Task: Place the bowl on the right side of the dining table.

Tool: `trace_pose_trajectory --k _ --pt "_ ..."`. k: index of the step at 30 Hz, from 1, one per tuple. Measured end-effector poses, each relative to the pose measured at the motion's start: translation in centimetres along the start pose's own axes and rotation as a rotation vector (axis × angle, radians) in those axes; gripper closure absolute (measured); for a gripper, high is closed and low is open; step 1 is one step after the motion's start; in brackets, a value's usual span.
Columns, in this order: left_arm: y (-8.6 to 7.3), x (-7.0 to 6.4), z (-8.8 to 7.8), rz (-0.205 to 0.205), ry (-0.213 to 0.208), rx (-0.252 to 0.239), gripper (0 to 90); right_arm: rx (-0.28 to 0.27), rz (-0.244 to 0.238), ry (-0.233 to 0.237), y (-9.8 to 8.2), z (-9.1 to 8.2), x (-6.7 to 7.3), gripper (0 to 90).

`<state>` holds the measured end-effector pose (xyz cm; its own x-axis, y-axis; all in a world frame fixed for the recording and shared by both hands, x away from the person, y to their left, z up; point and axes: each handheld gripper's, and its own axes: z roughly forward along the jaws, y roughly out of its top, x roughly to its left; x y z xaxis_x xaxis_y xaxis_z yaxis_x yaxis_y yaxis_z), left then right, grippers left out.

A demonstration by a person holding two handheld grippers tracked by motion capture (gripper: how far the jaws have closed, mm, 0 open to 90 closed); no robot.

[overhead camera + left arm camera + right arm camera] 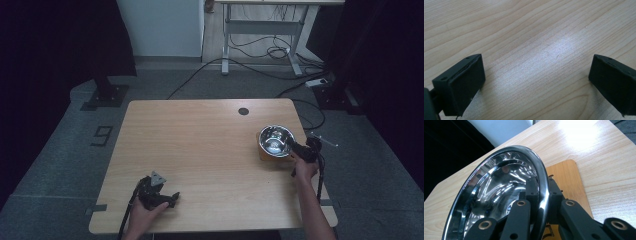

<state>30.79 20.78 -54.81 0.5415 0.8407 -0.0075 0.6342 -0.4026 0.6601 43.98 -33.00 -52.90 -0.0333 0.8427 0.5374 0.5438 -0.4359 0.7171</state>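
A shiny steel bowl (274, 140) sits at the right side of the wooden table (200, 150), over a small wooden board (263, 152). My right gripper (291, 147) is shut on the bowl's near rim. In the right gripper view one jaw is inside the bowl (496, 195) and the other outside, pinching the rim above the board (570, 180). My left gripper (173, 197) rests on the table near the front left, held by a hand. In the left gripper view its jaws stand wide apart over bare wood (536, 62), with nothing between them (536, 82).
A dark round grommet (243, 111) sits near the table's far edge. Cables (260, 50) and a desk frame lie on the floor beyond. The bowl is close to the table's right edge.
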Motion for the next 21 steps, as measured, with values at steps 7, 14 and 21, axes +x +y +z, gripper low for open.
trace_pose_trajectory --k 7,14,21 --pt "0.0 0.0 0.0 0.0 0.0 0.0 0.0 -0.011 0.003 -0.013 0.0 0.5 -0.3 83.1" --pt "0.0 0.0 0.0 0.0 0.0 0.0 0.1 -0.01 0.019 -0.028 -0.2 1.2 -0.5 83.1" --pt "0.0 0.0 0.0 0.0 0.0 0.0 0.0 -0.025 0.03 -0.043 0.0 1.1 -1.0 83.1"
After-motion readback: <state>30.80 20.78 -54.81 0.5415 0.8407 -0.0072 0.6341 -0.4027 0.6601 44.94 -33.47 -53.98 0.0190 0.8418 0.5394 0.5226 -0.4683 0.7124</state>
